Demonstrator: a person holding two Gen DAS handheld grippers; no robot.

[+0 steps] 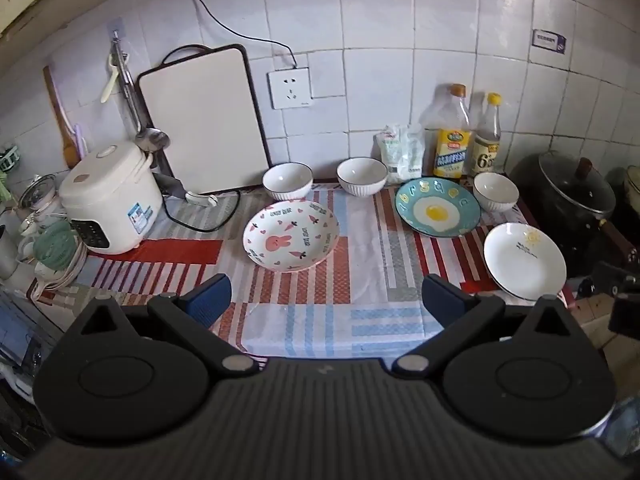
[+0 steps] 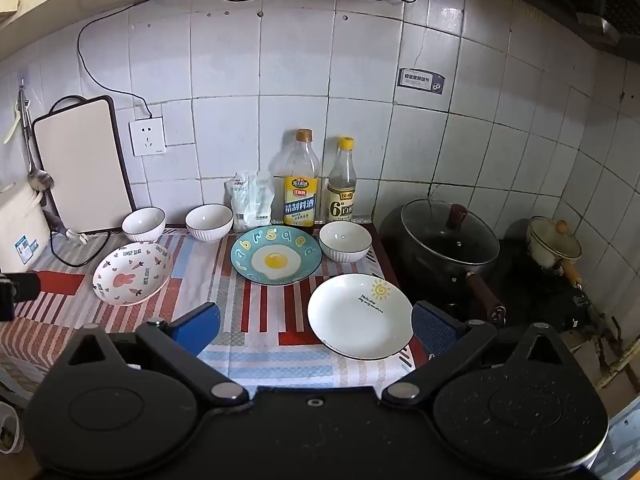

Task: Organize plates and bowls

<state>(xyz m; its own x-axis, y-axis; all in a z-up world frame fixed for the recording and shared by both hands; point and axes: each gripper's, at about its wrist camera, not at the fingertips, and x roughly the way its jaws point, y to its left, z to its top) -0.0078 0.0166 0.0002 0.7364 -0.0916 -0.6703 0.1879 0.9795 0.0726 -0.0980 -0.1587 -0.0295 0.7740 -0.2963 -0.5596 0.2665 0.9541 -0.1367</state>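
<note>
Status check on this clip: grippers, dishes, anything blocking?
Left hand-held gripper open, empty. Right hand-held gripper open, empty, hovering by sun plate. Three plates, three bowls spread on cloth, none stacked. Nothing blocking; bottles behind egg plate.

Kitchen counter under a striped patchwork cloth [image 1: 360, 280], set with plates and bowls.

Taking the blue fried-egg plate [image 2: 276, 255] as landmark: the sun-print white plate [image 2: 360, 316] lies near its front right, a white ribbed bowl [image 2: 345, 241] just beside its right, the rabbit plate [image 2: 133, 273] well off to its left. Two more white bowls [image 2: 143, 223] [image 2: 209, 222] sit left behind it by the cutting board [image 2: 82, 168]. A white bag [image 2: 250, 200], cooking-wine bottle [image 2: 301, 184] and vinegar bottle [image 2: 342, 188] stand behind it. A rice cooker [image 1: 110, 196] sits far left.
</note>
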